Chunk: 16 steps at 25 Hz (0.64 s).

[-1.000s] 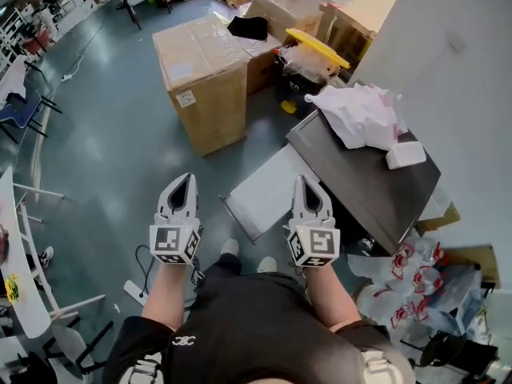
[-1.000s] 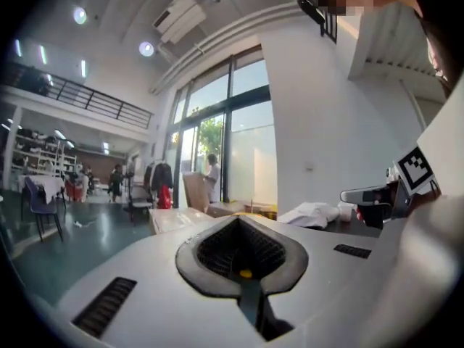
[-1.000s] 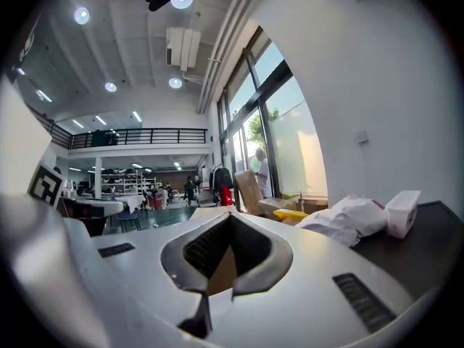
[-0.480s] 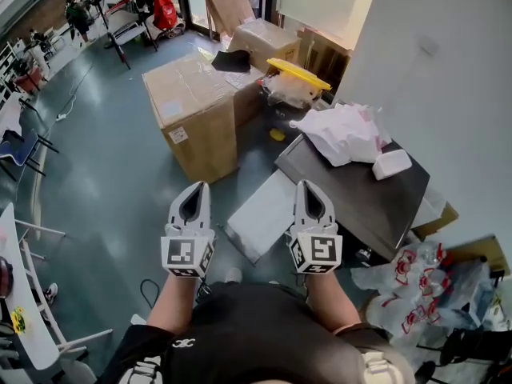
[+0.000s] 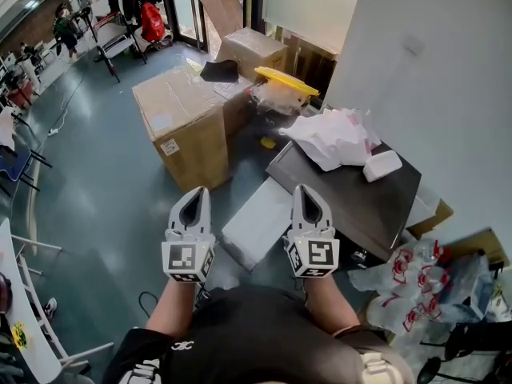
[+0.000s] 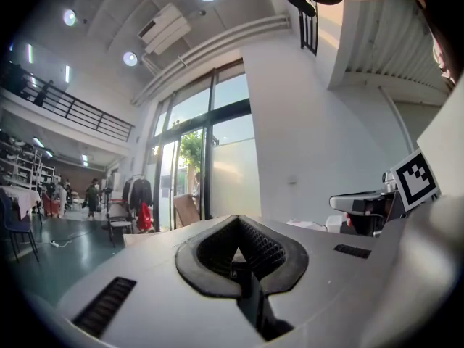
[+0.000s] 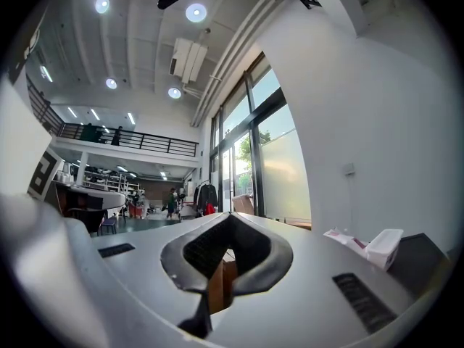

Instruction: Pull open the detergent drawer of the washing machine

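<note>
Since a second ago both tools have risen in front of the person's dark shirt, the left one has drawn slightly inward, and the head view now reaches further up the room to the glass doors.

The left tool and right tool are smooth, pale grey moulded shells. Each carries a cube of black-and-white square markers near the hand, and each has a ribbed black rubber lining round a teardrop-shaped hollow. Both point level and side by side. On each, the two halves are pressed together at the tip, with nothing pinched between them.

The boxy washing machine with a flat, dark grey matt top stands to the right, against the plain white wall and beyond the right tool. Its front and its detergent drawer cannot be seen from above. A crumpled white plastic bag and a small white rectangular block lie on its top. A flat white rectangular panel sits just beside its near-left edge, between the two tools in the head view.

Further off, a large brown taped cardboard box stands on the smooth grey-green floor.
</note>
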Tool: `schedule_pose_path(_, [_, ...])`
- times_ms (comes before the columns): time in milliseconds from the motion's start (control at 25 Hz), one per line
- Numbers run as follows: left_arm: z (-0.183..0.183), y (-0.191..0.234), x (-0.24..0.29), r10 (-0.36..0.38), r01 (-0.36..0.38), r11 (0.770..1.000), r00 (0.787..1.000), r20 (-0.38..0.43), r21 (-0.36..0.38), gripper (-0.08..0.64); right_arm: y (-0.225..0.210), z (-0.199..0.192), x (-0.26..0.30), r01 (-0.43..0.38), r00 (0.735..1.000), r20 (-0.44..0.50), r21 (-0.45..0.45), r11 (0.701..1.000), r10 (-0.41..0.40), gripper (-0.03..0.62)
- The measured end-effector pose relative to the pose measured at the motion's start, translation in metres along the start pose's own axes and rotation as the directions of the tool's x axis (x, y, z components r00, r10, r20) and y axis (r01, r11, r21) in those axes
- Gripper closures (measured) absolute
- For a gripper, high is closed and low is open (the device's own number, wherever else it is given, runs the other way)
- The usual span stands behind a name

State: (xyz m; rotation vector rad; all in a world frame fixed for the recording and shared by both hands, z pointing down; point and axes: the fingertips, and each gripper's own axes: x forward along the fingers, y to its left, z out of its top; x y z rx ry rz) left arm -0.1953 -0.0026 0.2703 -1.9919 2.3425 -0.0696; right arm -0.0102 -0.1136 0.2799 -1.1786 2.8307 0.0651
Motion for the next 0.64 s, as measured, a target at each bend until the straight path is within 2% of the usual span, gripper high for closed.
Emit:
schedule_pose_path(160, [0.0,-0.003,0.001,-0.003,0.003,1.0,1.0,-0.003,0.015,0.558,-0.001,0.001,0.001,0.0,1.0,0.005,0.006,1.0,0.0,0.589])
schedule_pose_path(360, [0.003,-0.003,-0.003,-0.005,0.005,1.0,1.0,-0.001,-0.009,0.558,0.001,-0.001,0.0,-0.001,1.0,0.002,0.007,1.0,0.001,0.589])
schedule_pose_path(640, [0.012,-0.001,-0.007,0.003,-0.003,1.0,1.0,0.021,-0.002,0.558,0.001,-0.004,-0.002,0.005,1.0,0.001,-0.001,1.0,-0.005,0.589])
